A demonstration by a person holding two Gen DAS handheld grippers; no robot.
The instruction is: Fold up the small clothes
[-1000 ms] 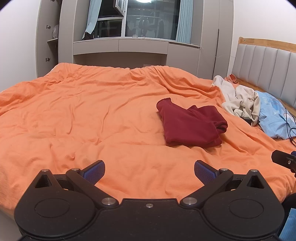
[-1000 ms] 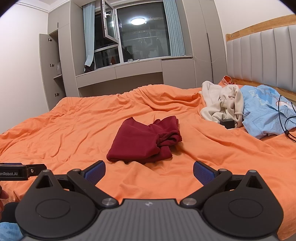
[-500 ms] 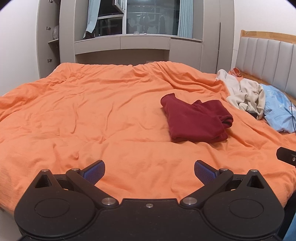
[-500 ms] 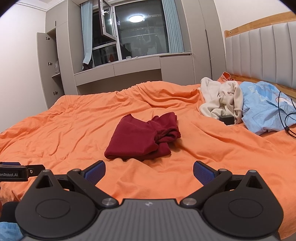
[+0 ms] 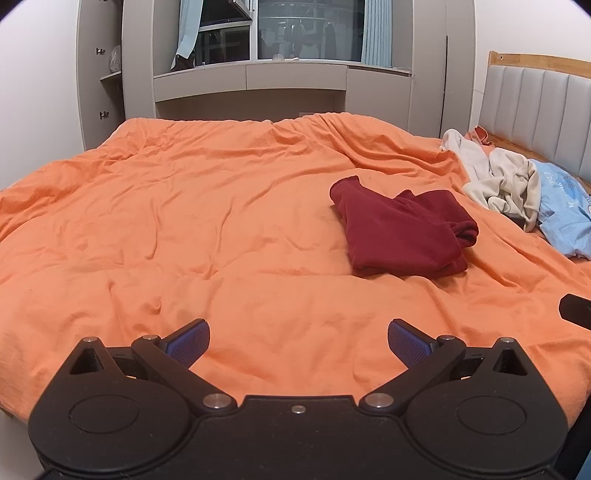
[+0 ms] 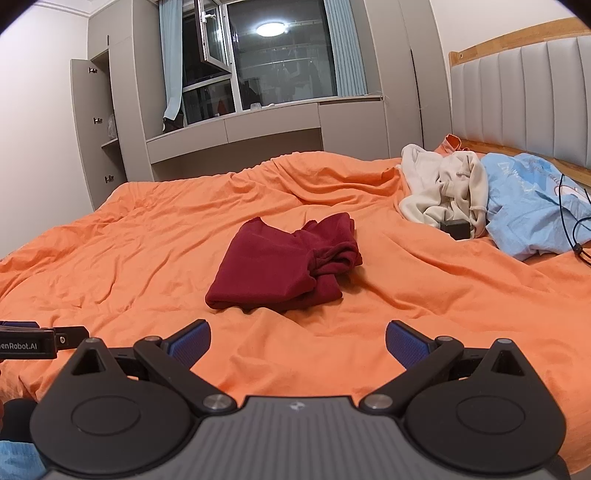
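Note:
A dark red garment (image 5: pixel 402 232) lies loosely folded on the orange bed cover (image 5: pixel 184 221); it also shows in the right wrist view (image 6: pixel 284 266). My left gripper (image 5: pixel 298 343) is open and empty, low over the near edge of the bed, well short of the garment. My right gripper (image 6: pixel 297 341) is open and empty, also near the front edge, with the garment ahead of it. A cream garment (image 6: pixel 447 188) and a light blue garment (image 6: pixel 532 206) lie heaped by the headboard.
A grey padded headboard (image 6: pixel 524 103) stands at the right. A black cable (image 6: pixel 569 221) and a small black box (image 6: pixel 456 229) lie on the clothes heap. Grey cabinets and a window (image 5: pixel 288 33) stand behind the bed.
Both grippers have drawn back and tilted slightly, so the red garment sits a little farther off. Both jaws have stayed open. The garment has not moved.

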